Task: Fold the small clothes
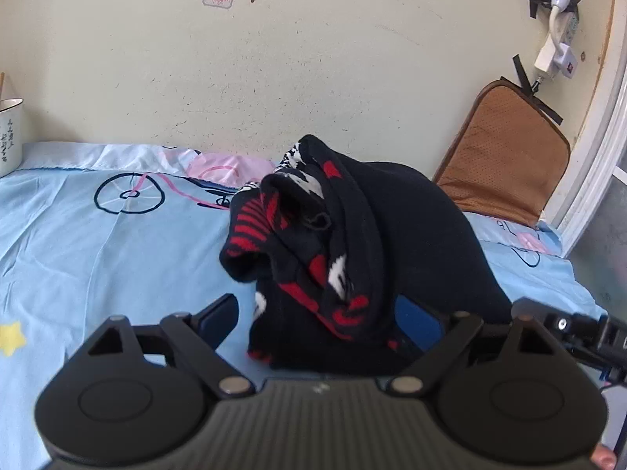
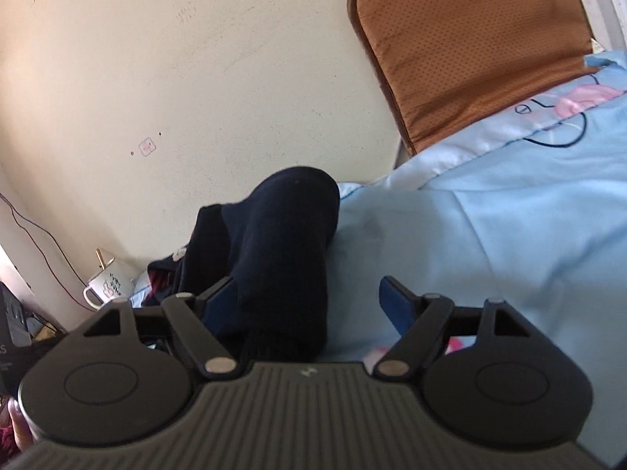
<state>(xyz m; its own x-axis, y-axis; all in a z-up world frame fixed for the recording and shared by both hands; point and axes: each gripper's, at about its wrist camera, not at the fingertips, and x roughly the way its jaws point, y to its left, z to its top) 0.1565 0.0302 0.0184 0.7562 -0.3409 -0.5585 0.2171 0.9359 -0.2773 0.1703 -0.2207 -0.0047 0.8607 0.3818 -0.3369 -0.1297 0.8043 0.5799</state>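
A small black knit garment with red and white patterns (image 1: 313,243) is bunched in a heap on the light blue sheet (image 1: 98,243). My left gripper (image 1: 317,313) is open, its fingers on either side of the heap's near end. In the right wrist view a plain dark part of the garment (image 2: 286,258) lies between the open fingers of my right gripper (image 2: 309,297), close to the left finger. Whether the fingers touch the cloth I cannot tell. The right gripper's body (image 1: 588,333) shows at the right edge of the left wrist view.
A brown cushion (image 1: 505,156) leans on the cream wall at the back right. A white mug (image 1: 9,133) stands at the far left edge. A white lamp and a plug (image 1: 556,51) hang taped on the wall. The sheet (image 2: 509,235) spreads right of the garment.
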